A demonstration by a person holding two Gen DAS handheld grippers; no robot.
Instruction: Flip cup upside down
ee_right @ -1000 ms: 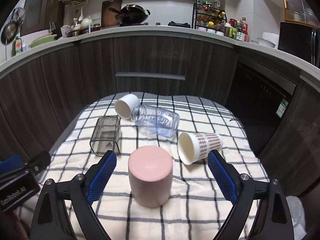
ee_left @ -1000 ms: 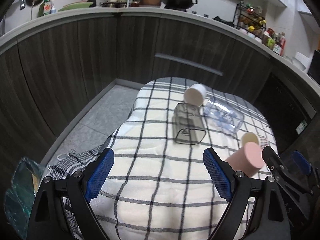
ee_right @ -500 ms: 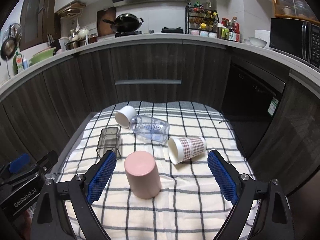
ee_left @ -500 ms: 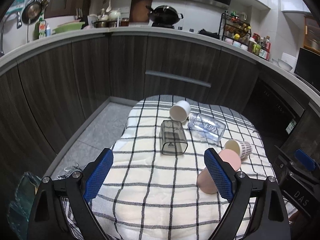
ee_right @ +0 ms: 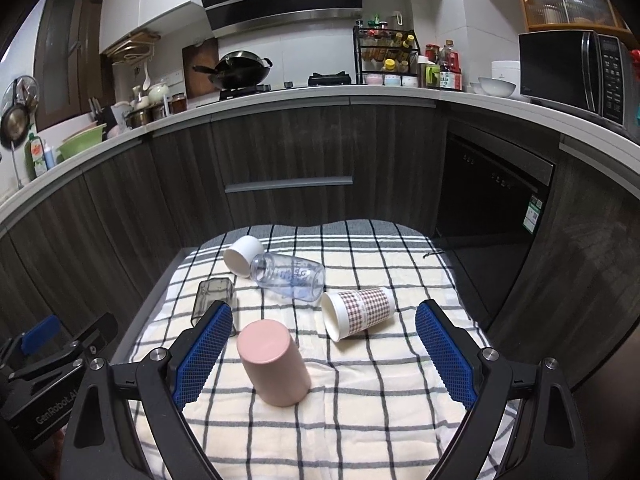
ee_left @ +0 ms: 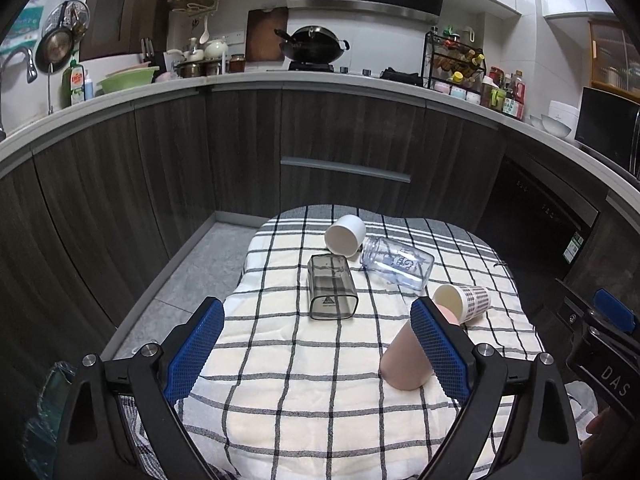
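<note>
A pink cup [ee_right: 274, 362] stands upside down, base up, on the checked cloth [ee_right: 360, 420]; in the left wrist view the pink cup [ee_left: 404, 360] is partly hidden behind my right finger pad. A checked paper cup [ee_right: 358, 314] lies on its side beyond it, also in the left wrist view [ee_left: 464, 302]. A white cup [ee_right: 243, 255], a clear bottle [ee_right: 288, 276] and a smoky square container [ee_left: 331, 292] lie on their sides further back. My right gripper [ee_right: 324, 356] is open and empty, held above and behind the pink cup. My left gripper [ee_left: 318, 352] is open and empty.
The table is small, with cloth hanging over its edges. Dark kitchen cabinets [ee_left: 344, 148] curve around behind it and a grey tiled floor [ee_left: 192, 276] lies to the left. The other gripper's body shows at the right edge [ee_left: 600, 344].
Both grippers have pulled back and risen from the table; the pink cup and other objects look smaller and farther. The pink cup stays standing base up.
</note>
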